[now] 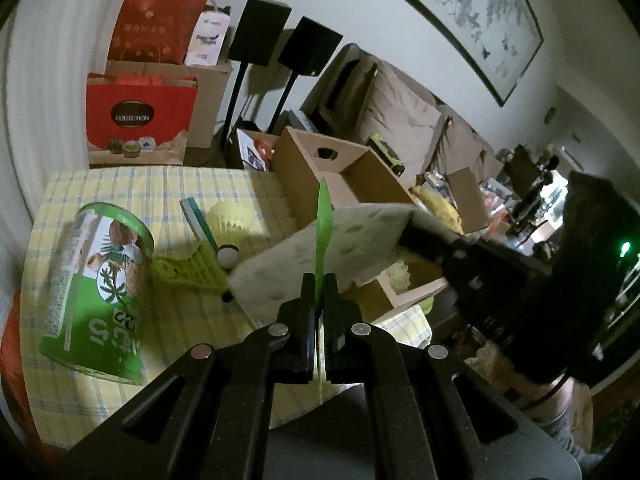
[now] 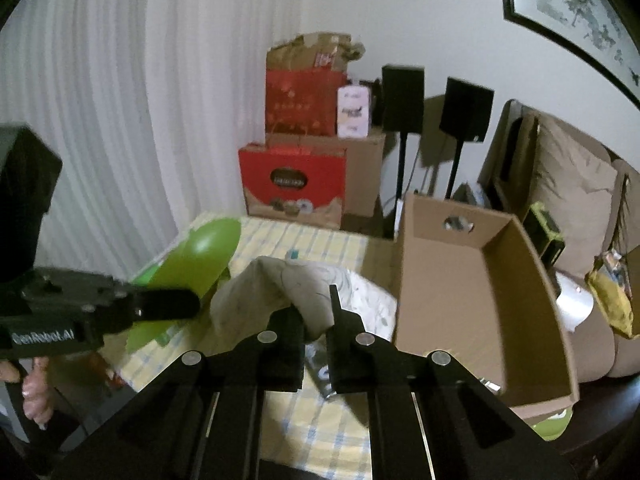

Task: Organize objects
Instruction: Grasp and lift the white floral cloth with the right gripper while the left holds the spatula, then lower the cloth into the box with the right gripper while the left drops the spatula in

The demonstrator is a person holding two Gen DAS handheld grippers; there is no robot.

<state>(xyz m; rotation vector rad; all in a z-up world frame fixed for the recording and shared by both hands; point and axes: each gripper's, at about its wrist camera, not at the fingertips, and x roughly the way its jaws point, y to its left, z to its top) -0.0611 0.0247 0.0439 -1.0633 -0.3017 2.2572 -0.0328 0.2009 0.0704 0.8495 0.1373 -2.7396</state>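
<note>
My left gripper [image 1: 319, 284] is shut on a flat green plastic spoon-like piece [image 1: 323, 224], seen edge-on in the left wrist view; it shows as a broad green blade [image 2: 200, 264] in the right wrist view. My right gripper [image 2: 316, 316] is shut on a white cloth with a faint leaf print [image 2: 280, 292], held above the table; the cloth [image 1: 324, 256] also shows in the left wrist view. An open cardboard box [image 2: 480, 292] stands on the table to the right of the cloth.
On the yellow checked tablecloth [image 1: 132, 192] lie a green canister [image 1: 100, 292], a yellow shuttlecock [image 1: 232, 220] and a lime slotted plastic piece [image 1: 192, 272]. Red gift bags [image 2: 292, 184], speakers on stands [image 2: 402, 100] and a sofa [image 2: 572, 184] stand behind.
</note>
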